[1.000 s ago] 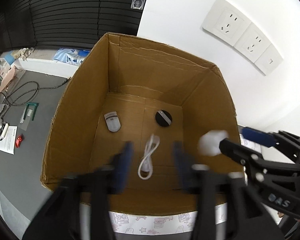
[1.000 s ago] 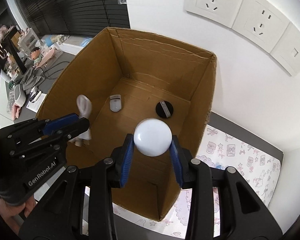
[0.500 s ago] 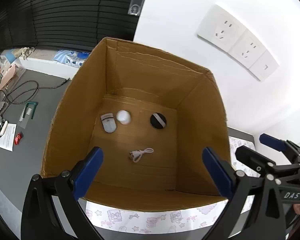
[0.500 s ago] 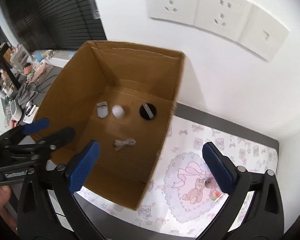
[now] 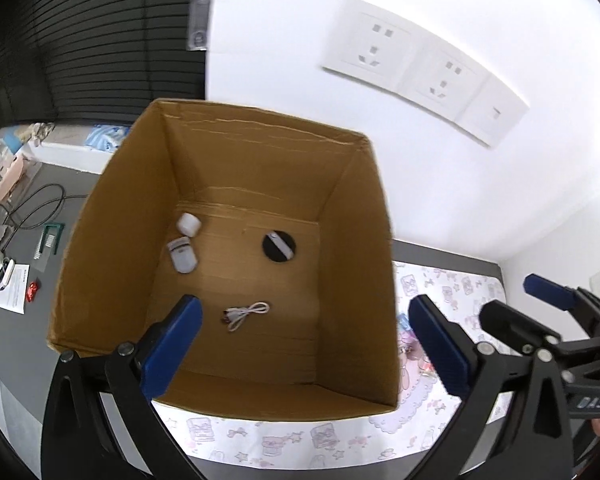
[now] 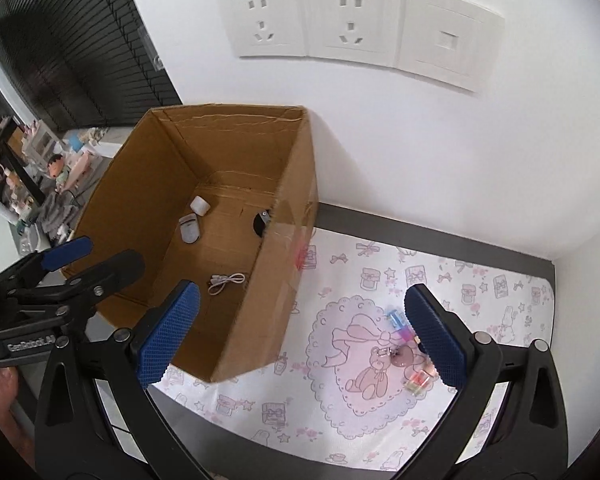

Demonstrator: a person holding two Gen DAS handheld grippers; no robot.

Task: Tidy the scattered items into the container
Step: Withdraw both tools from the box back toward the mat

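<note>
Left wrist view: your left gripper hangs over the open brown cardboard box, jaws spread wide, nothing between them.
Already boxed: white coiled cable dead ahead on the floor, white rounded case and grey-white oval gadget touching each other at the far left corner, black round disc towards the right wall.
Neighbour: your right gripper sits off to the right over the mat, also released.
Right wrist view: your right gripper is empty, jaws splayed, straddling the box's near right corner and the pink teddy-print mat.
What's left: small colourful bottles or trinkets clustered on the mat, just inside your right pad, partly hidden by it. Too small to call a long axis.
Nearer hand: right one by far I'd say; the left gripper is on the box's far side.
In the way: box wall beside you, so lift before swinging back.
</note>
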